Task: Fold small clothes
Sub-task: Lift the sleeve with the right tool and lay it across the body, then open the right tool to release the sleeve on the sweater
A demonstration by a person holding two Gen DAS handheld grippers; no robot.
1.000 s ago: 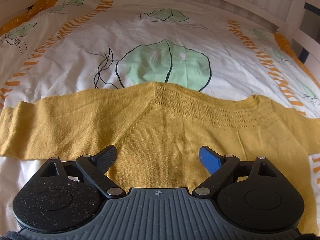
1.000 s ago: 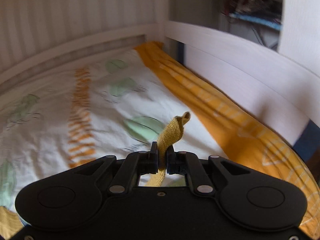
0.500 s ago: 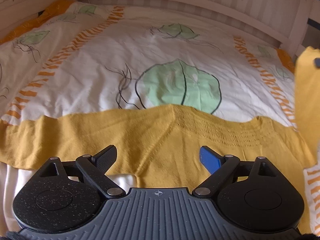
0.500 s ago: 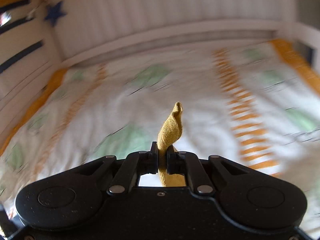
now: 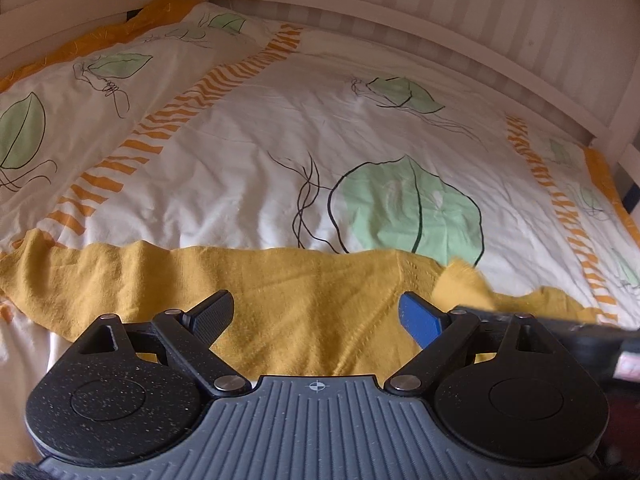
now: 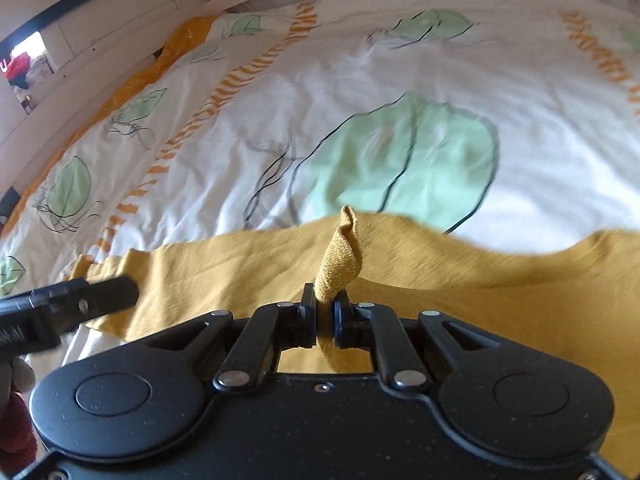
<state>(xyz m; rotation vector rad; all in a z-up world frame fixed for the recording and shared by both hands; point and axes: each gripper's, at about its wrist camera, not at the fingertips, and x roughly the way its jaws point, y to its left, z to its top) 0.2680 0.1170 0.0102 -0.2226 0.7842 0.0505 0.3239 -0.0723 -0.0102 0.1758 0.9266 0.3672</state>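
Note:
A mustard yellow knit sweater lies spread on the bed cover, one sleeve stretched out to the left. My left gripper is open and empty just above the sweater's body. My right gripper is shut on a pinched edge of the sweater and holds it over the garment's middle. The right gripper's body shows at the right edge of the left wrist view, with folded-over fabric beside it. The left gripper's finger shows at the left of the right wrist view.
The bed cover is white with green leaves and orange stripes. A white slatted bed rail runs along the far side, with another rail on the left. A red object sits beyond the left rail.
My right gripper has swung left with the sweater edge, carrying it over the garment toward the left gripper. The left gripper has stayed open and has shifted back and to the left.

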